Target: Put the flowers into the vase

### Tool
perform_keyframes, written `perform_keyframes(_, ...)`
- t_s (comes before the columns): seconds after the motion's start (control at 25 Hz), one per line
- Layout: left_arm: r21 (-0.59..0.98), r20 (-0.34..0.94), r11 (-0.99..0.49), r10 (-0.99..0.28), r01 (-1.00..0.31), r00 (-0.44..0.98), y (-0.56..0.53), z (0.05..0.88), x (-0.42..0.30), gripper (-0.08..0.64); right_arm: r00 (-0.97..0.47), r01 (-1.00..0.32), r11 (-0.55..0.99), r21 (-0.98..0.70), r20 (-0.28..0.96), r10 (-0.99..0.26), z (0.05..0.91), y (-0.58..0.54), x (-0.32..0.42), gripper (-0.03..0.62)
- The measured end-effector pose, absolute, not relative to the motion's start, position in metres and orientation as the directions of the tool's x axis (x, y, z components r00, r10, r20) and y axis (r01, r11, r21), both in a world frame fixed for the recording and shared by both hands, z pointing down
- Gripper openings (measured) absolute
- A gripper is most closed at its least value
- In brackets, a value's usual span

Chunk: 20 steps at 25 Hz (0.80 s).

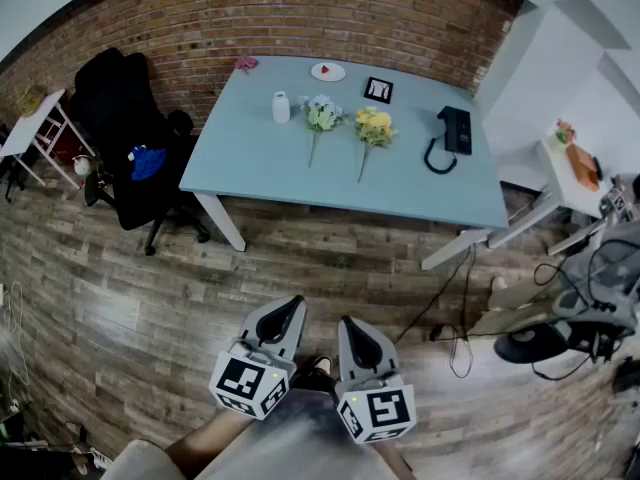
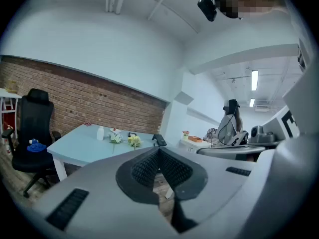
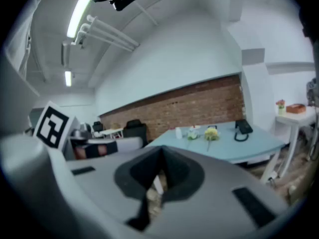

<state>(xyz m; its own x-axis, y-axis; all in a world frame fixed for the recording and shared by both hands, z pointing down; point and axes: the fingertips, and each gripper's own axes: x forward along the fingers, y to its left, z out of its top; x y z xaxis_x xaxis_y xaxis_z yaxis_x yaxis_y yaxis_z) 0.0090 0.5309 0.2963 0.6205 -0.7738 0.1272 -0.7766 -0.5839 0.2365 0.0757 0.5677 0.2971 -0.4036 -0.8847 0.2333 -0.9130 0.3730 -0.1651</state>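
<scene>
The left gripper (image 1: 285, 316) and right gripper (image 1: 355, 336) are both pressed together and empty, well apart from the white vase (image 1: 281, 107). The white flower bunch (image 1: 321, 116) and yellow flower bunch (image 1: 373, 126) lie just right of that vase. It seems best to step closer first, then spread one claw around a stem.

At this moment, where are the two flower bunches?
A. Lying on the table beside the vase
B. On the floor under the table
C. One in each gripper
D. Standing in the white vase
A: the white-green bunch and the yellow bunch lie flat on the table, to the right of the white vase in the head view, while the left gripper and right gripper are shut, empty and short of the table.
</scene>
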Motion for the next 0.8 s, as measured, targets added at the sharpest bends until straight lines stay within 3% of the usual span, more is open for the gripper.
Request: perform_keyframes(0.8,0.231,0.114,-0.634,-0.736,-0.738,0.667,0.523,0.299,-0.046,0.005,-0.414,-0.91,0.398,-0.115,0.266,-0.87,0.293,0.552,-0.008,0.023)
